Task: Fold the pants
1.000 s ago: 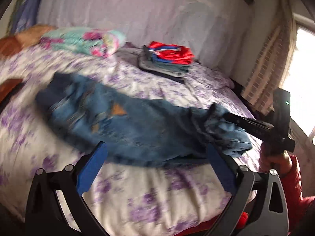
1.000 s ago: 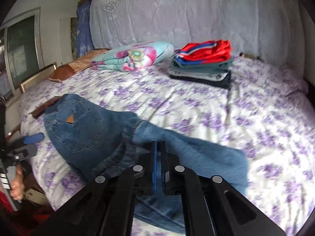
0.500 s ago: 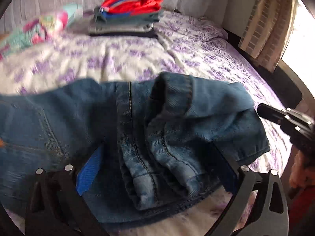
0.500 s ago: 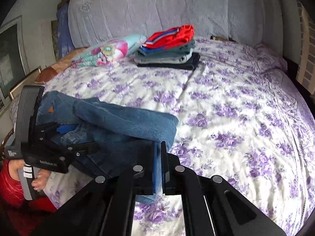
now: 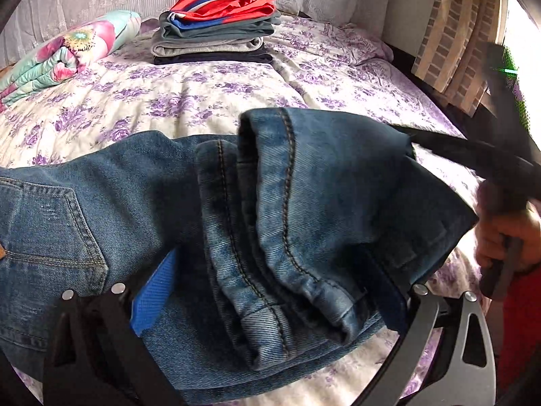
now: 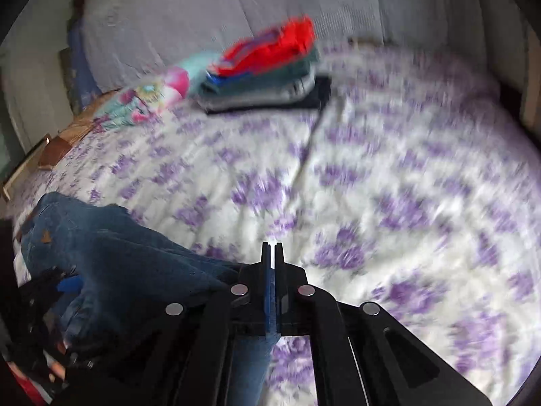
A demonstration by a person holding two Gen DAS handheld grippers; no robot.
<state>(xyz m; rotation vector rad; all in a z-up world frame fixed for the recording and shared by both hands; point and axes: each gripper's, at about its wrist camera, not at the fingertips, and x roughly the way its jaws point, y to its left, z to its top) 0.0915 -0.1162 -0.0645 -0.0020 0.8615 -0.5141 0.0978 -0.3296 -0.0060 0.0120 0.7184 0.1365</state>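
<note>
Blue denim jeans [image 5: 277, 223] now lie folded over between the wide-apart left gripper [image 5: 270, 291]; right gripper [image 6: 269, 260] has pulled clear, jaws together.

No text, label, brand name, number or sign could be read in either view. The jeans [image 5: 297, 209] carried a small brown patch near the back pocket (too small and cut off at the picture's edge in the left wrist view, blurred in the right wrist view), and whether it bore any lettering could not be told. The folded clothes stack [image 5: 216, 30] showed only coloured stripes, no writing.
</note>
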